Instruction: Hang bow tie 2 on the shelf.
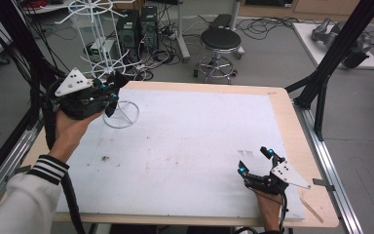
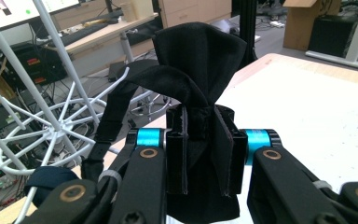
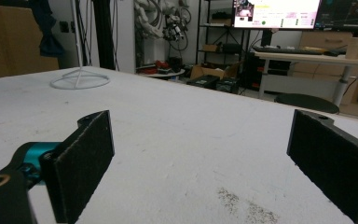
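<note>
My left gripper (image 1: 111, 92) is held up over the table's far left corner, shut on a piece of black cloth (image 2: 193, 74). The cloth bunches between the jaws and fans out above them; a black strap (image 2: 116, 107) hangs off its left side. Right beside it stands a white wire rack (image 1: 104, 58) with radiating arms (image 2: 51, 130) and a ring base (image 1: 121, 114). My right gripper (image 1: 255, 161) rests low at the near right of the white mat (image 1: 185, 146). It is open, its pads (image 3: 81, 163) wide apart with nothing between them.
The rack's ring base (image 3: 80, 81) sits far off across the mat in the right gripper view. Beyond the table are a black stool (image 1: 220, 41), computer towers (image 1: 136, 27) and floor cables. A black frame post (image 1: 343, 44) rises at the table's right. A dark smudge (image 1: 104, 158) marks the mat.
</note>
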A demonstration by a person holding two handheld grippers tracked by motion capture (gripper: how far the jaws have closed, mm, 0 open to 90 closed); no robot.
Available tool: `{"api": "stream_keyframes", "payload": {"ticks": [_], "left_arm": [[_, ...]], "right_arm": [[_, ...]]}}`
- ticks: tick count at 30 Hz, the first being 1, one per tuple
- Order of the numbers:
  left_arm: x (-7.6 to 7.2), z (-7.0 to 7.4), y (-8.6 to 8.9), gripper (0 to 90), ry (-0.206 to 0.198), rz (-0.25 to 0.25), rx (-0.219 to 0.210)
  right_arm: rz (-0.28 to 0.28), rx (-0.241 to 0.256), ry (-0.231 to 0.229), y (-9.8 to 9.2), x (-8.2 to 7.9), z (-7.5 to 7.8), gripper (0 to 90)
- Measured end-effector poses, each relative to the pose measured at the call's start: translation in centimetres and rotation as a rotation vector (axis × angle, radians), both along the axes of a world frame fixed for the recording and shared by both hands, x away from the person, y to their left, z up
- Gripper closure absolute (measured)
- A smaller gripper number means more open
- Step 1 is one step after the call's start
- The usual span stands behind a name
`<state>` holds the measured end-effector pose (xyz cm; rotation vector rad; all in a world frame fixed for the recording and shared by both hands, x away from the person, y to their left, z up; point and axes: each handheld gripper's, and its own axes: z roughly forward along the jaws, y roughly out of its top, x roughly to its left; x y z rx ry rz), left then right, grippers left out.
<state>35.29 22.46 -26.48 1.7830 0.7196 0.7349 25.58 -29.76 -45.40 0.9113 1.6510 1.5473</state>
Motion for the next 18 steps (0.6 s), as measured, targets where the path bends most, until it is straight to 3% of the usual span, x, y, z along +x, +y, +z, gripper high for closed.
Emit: {"api": "stream_keyframes", "payload": {"ticks": [18], "left_arm": [[0.4, -2.1, -0.9, 76.0, 0.039, -0.008, 0.022]], "right_arm": [[-0.001, 0.003, 0.002, 0.0, 0.0, 0.0, 6.5]]}}
